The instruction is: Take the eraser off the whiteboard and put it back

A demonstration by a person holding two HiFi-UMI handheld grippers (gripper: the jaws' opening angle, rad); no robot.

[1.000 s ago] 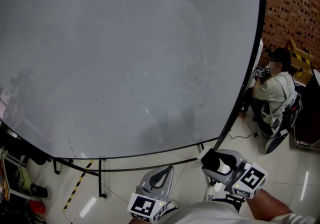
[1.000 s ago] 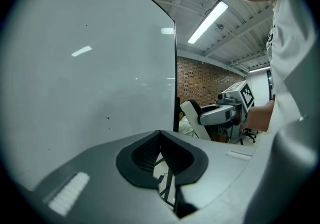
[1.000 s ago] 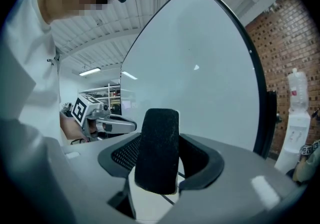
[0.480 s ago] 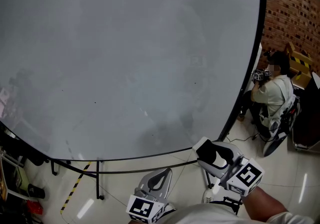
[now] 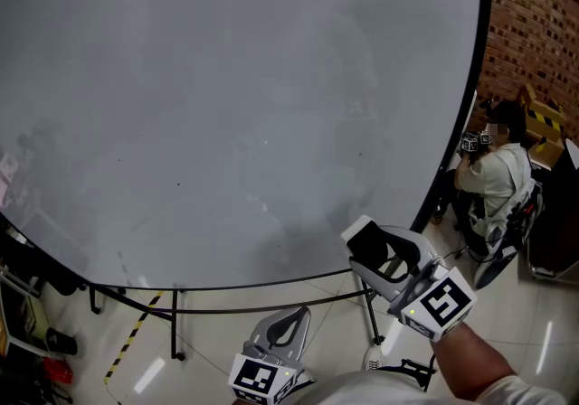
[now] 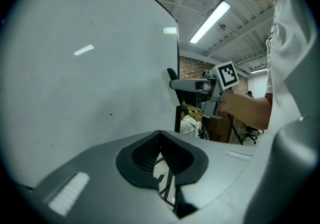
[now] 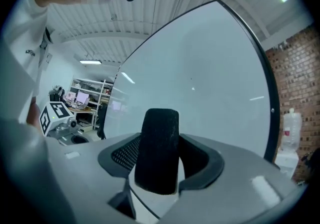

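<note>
A big whiteboard fills most of the head view, its wiped surface bare. My right gripper is raised at the board's lower right edge, shut on the eraser, a white block with a black felt face. In the right gripper view the eraser stands upright between the jaws, felt side toward the camera, with the whiteboard just beyond. My left gripper hangs low by my body, shut with nothing in it. From the left gripper view, the right gripper holds the eraser close to the board's edge.
A seated person is at the right, in front of a brick wall. The board's black stand legs and yellow-black floor tape lie below. Shelves with clutter stand far left in the right gripper view.
My right gripper has risen with the eraser and moved up-left toward the board's lower edge, rolling a little. The left gripper has stayed where it was.
</note>
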